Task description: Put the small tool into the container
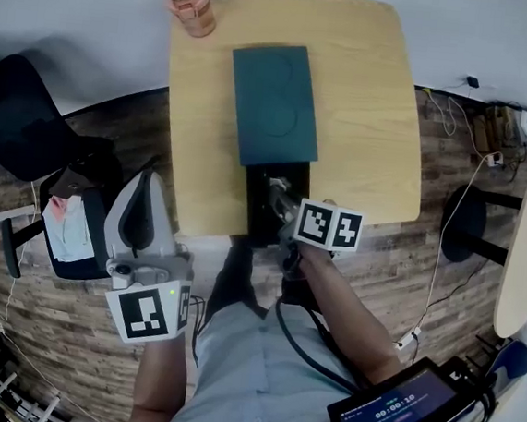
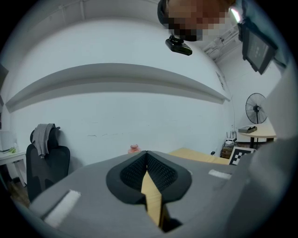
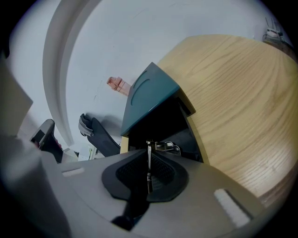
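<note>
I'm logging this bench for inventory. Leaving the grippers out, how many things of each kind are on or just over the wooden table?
Pink bottle: 1
Teal container: 1
Small metal tool: 1
Total: 3

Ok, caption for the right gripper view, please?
Right hand-held gripper, shut on the small tool, at the mouth of the open container.
</note>
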Demonstrator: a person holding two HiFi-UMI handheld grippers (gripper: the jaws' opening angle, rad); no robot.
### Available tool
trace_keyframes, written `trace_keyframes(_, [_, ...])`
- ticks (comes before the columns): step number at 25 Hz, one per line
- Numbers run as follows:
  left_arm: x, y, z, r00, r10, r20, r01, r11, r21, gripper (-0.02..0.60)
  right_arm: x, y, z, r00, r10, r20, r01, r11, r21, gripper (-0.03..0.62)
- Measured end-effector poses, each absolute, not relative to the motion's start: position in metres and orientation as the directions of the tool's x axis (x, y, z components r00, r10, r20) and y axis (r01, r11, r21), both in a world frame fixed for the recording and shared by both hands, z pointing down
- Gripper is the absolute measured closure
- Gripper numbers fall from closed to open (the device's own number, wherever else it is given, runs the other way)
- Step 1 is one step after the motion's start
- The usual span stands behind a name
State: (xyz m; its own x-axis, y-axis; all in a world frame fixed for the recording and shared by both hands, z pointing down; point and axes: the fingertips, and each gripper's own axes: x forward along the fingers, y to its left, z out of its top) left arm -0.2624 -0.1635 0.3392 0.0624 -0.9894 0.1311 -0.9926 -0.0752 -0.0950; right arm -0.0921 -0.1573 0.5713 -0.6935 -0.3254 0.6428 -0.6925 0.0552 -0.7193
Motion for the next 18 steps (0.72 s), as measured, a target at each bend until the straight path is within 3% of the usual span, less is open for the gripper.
trace_keyframes(6, [-0.27, -0.164, 0.34, 0.049, -0.989, 0.138, -0.993, -0.063, -0.1, 0.571, -0.097, -0.165, 0.571, -0.694, -0.332, 0.639, -0.697, 0.084, -0.713, 0.571])
trace_keyframes(18, [-0.279, -0.179, 0.35, 0.039, -0.988, 0.151, -0.993, -0.054, -0.1, 0.571, -0.109, -0.176, 0.571, -0.707, -0.344, 0.618, -0.691, 0.146, -0.708, 0.488])
